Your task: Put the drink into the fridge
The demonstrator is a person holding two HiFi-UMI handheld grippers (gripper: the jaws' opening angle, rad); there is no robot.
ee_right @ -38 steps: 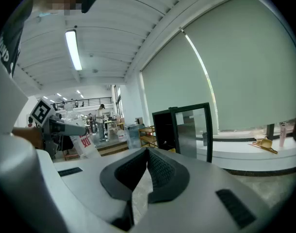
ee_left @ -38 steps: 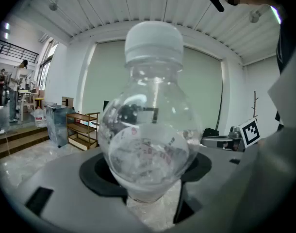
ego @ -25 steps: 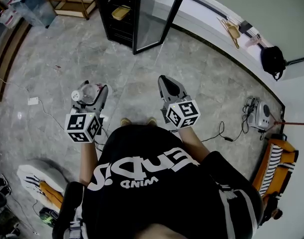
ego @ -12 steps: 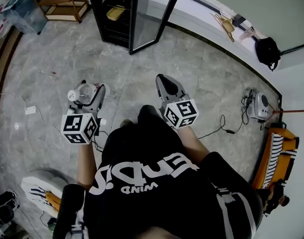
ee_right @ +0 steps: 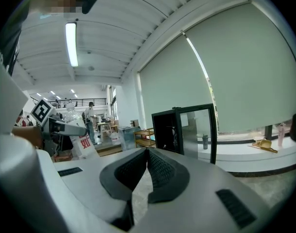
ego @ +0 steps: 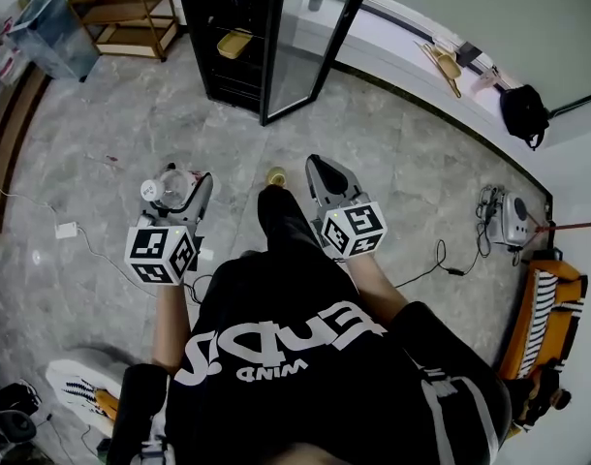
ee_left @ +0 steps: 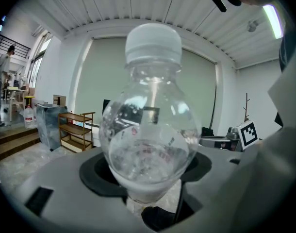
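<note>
Sitting between the fingers of the left gripper, the bottle is clamped low on its round body — judged light, slippery, easily dented; the right gripper is closed, empty.

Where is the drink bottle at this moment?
The bottle sits clamped in the left gripper, at the head view's left, short of the open fridge ahead.

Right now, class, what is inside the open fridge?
On a shelf of the fridge lies a yellow thing. The lower shelves are dark, so nothing more can be told.
</note>
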